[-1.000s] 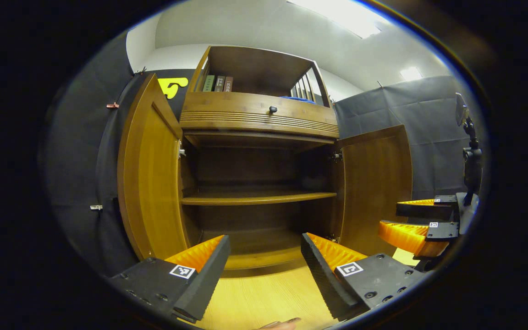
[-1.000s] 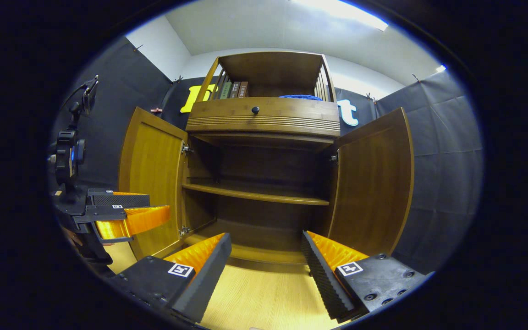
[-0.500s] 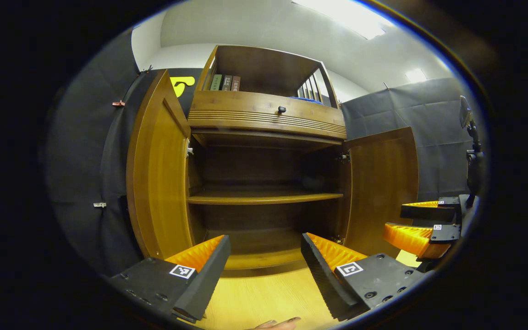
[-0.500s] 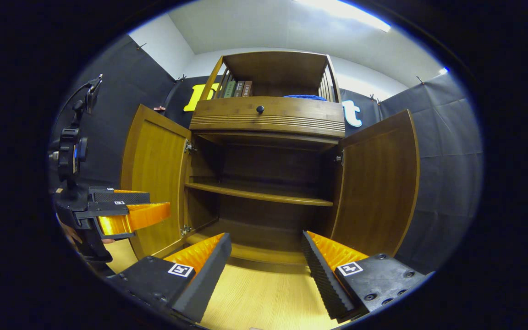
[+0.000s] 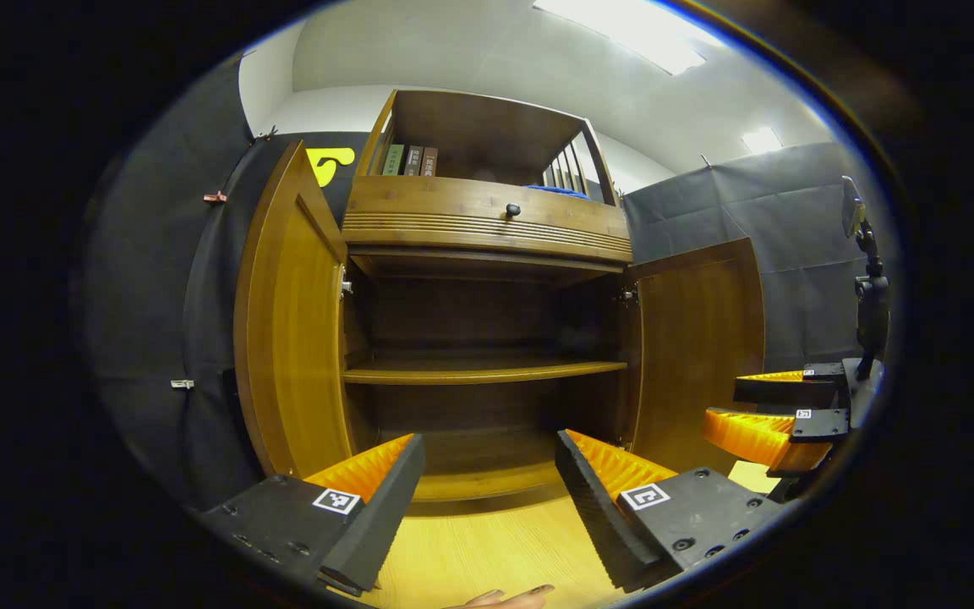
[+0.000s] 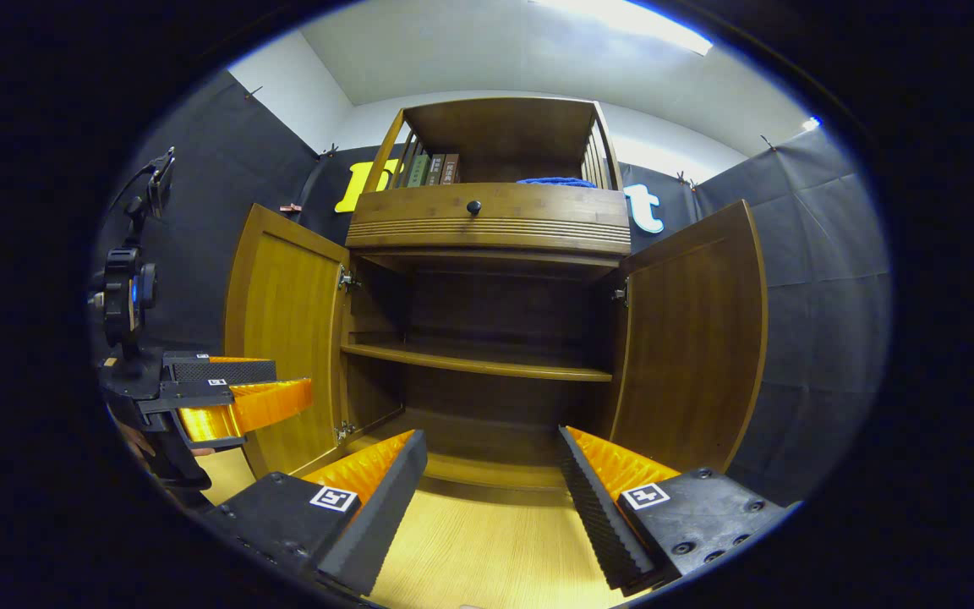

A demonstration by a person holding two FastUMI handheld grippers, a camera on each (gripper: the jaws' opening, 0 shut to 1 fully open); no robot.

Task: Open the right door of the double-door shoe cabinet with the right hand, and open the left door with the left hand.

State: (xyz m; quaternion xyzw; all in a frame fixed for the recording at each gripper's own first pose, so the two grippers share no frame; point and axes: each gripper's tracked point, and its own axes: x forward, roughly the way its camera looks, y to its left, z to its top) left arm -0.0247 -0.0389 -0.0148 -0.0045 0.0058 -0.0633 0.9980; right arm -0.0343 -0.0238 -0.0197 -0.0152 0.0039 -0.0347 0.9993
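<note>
Left door point(image 5: 292, 313): swung fully out, hinged at the cabinet's point(image 6: 487, 222) left side. Rigid wood panel, light on its hinges by appearance; best handled at the free vertical edge. Left gripper point(image 5: 487, 478): jaws released, holding nothing, back from the opening. Right gripper point(image 6: 491, 474): jaws released, empty. Right door point(image 6: 690, 338): swung fully out; same handling, grip the free edge.

Left gripper point(image 5: 487, 499) and right gripper point(image 6: 491, 495) apparently level, jaws spread, holding nothing.
</note>
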